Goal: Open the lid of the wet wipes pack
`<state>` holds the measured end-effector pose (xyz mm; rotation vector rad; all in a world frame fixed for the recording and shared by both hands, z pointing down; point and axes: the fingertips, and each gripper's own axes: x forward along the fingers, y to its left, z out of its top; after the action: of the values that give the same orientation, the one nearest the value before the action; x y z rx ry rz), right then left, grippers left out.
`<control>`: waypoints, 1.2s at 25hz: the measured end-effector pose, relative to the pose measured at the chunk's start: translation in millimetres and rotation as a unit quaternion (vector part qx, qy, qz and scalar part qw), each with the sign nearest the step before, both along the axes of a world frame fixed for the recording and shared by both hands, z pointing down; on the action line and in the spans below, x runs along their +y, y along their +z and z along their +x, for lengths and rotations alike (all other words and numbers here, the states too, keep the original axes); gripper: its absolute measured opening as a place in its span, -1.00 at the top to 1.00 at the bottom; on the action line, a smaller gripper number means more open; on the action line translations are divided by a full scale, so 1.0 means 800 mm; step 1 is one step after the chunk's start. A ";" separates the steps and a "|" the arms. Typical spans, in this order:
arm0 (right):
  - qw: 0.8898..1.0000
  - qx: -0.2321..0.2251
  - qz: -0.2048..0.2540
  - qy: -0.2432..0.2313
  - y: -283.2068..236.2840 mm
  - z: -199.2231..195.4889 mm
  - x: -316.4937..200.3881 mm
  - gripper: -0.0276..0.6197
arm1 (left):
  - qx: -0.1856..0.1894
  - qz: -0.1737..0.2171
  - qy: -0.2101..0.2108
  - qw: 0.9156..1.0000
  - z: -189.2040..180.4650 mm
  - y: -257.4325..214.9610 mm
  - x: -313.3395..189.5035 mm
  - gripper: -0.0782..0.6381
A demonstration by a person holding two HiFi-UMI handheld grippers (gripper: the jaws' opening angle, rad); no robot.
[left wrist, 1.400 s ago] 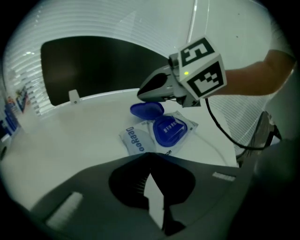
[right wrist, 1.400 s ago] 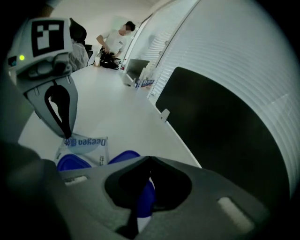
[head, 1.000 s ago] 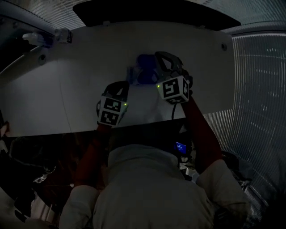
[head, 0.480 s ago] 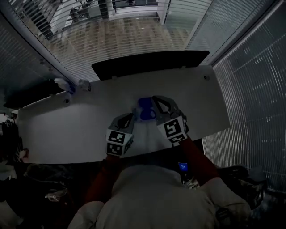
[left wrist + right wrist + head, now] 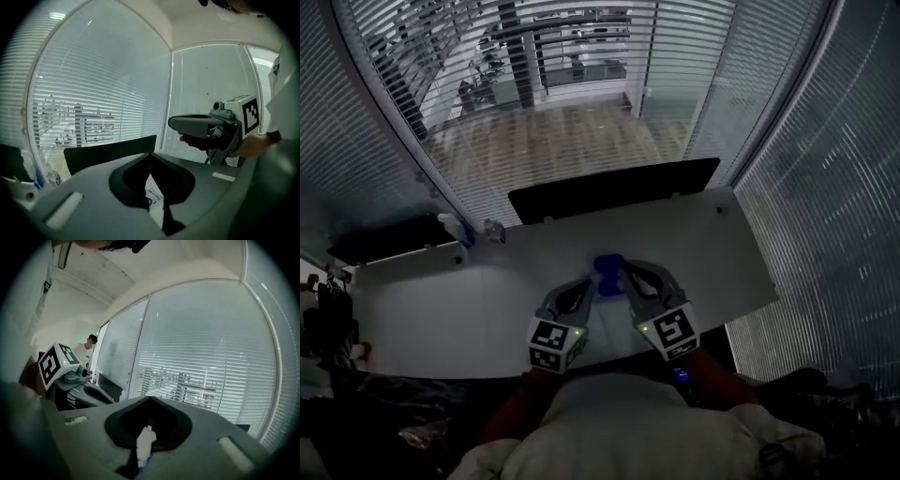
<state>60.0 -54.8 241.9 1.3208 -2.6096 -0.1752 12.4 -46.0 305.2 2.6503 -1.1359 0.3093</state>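
While both grippers are held above the near edge of the white table [image 5: 441, 305], the blue wet wipes pack [image 5: 608, 270] sits between their tips, over the middle of that edge.

Left gripper [image 5: 588, 284]: tips at the pack's left side. Jaws closed together, with a white piece of the pack bearing blue print [image 5: 155, 200] pinched in the slit.
Right gripper [image 5: 625, 273]: tips at the pack's right side. Jaws likewise closed, with a pale strip of the pack [image 5: 145, 442] caught between them.
Lid: cannot tell from any view whether it is open.

Head view only:
- the whole table top
- a black panel [image 5: 614, 190] along the table's far edge
- small clear items [image 5: 459, 228] at the table's far left corner
- red sleeves [image 5: 520, 412] running back from the table's near edge
- the pack's blue colour

Left gripper view only: the right gripper from the side, its marker cube [image 5: 247, 114] upright, a hand [image 5: 253, 145] behind it and slatted blinds [image 5: 93, 93] beyond the table.

Right gripper view only: the left gripper's marker cube [image 5: 53, 363] at the left, and a person in a light top [image 5: 87, 352] standing well beyond the table. Neither gripper view shows the table top.
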 end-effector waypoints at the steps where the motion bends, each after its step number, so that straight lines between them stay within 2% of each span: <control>1: 1.000 -0.010 -0.003 -0.002 -0.003 -0.002 0.007 0.91 | 0.008 0.008 -0.002 1.000 -0.002 -0.010 0.003 0.77; 8: 0.997 -0.072 -0.008 -0.024 -0.035 -0.016 0.067 0.91 | 0.031 0.036 -0.010 0.999 -0.002 -0.038 0.042 0.77; 12: 0.996 -0.076 -0.027 -0.031 -0.034 -0.029 0.085 0.91 | 0.046 0.054 -0.027 0.997 -0.013 -0.047 0.052 0.77; 18: 0.994 -0.087 -0.068 -0.020 0.000 -0.030 0.088 0.91 | 0.063 0.036 -0.026 0.997 -0.007 -0.037 0.056 0.77; 23: 0.993 -0.098 -0.057 -0.019 0.005 -0.028 0.088 0.91 | 0.063 0.040 -0.023 0.997 -0.001 -0.030 0.056 0.77; 30: 0.993 -0.104 -0.047 -0.041 -0.013 -0.042 0.094 0.91 | 0.072 0.030 -0.024 0.997 -0.007 -0.036 0.056 0.77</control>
<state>26.2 20.8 231.5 1.2636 -2.8061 0.0779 6.5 -1.5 276.7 2.6420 -1.1781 0.0760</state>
